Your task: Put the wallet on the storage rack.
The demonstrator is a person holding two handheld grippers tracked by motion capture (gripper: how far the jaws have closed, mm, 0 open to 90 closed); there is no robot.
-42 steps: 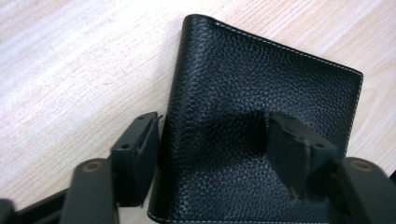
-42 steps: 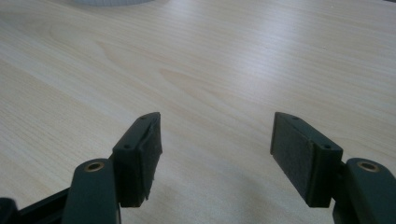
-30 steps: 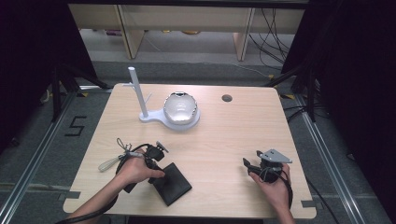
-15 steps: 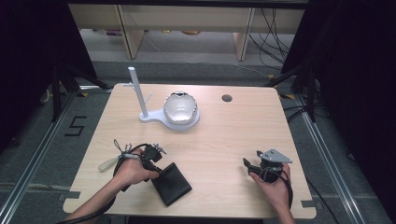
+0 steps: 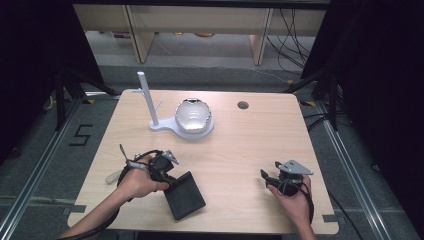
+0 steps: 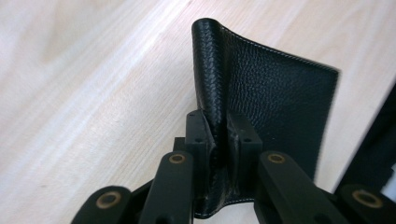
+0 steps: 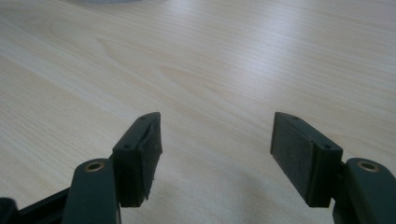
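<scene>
Left gripper [image 6: 219, 140], fingers just closed, pinching one flap of the black leather wallet [image 5: 184, 194] near the desk's [image 5: 240, 150] front edge; grasp made, opening remains; right gripper [image 7: 215, 156] idle, fingers spread.

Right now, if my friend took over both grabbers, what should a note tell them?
Left gripper: shut on one edge of the black leather wallet; its jaws have just been closing, with the wallet between them.
Right gripper: open, holding nothing, low over bare table.
Wallet: near the table's front edge, left of centre, its gripped edge raised.
The white stand and shiny silver object sit at the back, untouched.
Done: wallet grasped. Left: probably lifting or opening it; the right gripper is free to help.
</scene>
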